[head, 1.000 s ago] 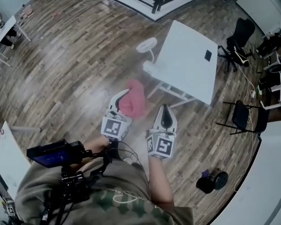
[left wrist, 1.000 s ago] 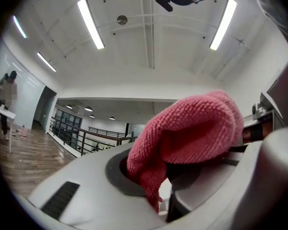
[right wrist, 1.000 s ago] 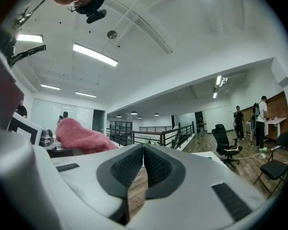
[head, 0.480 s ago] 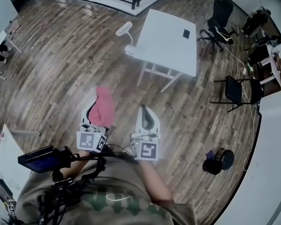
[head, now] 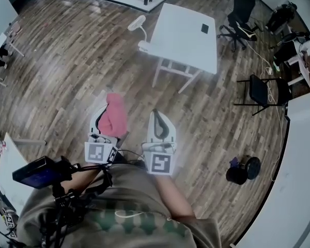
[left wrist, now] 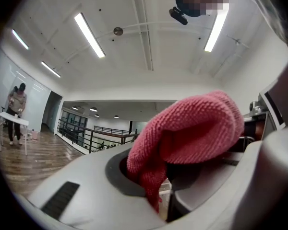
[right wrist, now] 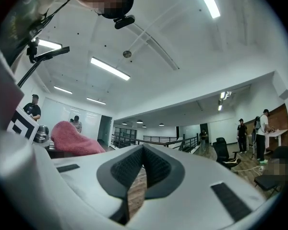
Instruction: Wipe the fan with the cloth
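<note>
Still, the cloth point(head: 114, 120) is gripped by the left tongs point(head: 105, 110); the right tongs point(head: 156, 113) are kept closed and empty, and the fan point(head: 137, 24) is seen farther off.

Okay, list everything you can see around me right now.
table: one, white, ahead on the wood floor
fan: one, white, at the table's left corner
flat item: one, black, on the table
office chair: one, black, beyond the table's right side
plain chair: one, black, right of the table
round object: one, black, low right in the head view
cloth: one, pink, between the left jaws
left hand-held gripper: one, white, shut on the cloth
right hand-held gripper: one, white, shut, empty
</note>
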### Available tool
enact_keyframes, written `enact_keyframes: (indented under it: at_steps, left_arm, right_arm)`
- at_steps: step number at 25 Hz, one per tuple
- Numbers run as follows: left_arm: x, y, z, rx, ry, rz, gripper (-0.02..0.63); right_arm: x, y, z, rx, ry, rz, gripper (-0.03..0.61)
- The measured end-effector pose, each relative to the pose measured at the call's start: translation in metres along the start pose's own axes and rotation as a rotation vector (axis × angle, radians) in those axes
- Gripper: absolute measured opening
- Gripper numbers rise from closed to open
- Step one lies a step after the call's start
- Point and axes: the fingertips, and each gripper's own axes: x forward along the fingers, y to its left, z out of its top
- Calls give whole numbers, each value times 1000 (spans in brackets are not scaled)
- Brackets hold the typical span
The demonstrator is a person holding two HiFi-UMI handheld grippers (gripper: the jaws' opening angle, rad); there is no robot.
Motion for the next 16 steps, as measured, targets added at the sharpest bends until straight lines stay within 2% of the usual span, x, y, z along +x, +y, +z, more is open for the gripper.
enact_keyframes:
  at_steps: [10,16]
  left_arm:
    - [-10,-27,2,-30,-11,-47,83]
    - [-17,-35,-21,-133,47,-59,83]
  right_arm:
    - [-25,-11,10,-53,-10,-19,8]
    - [-46,-11,12,-52,9,-39,8]
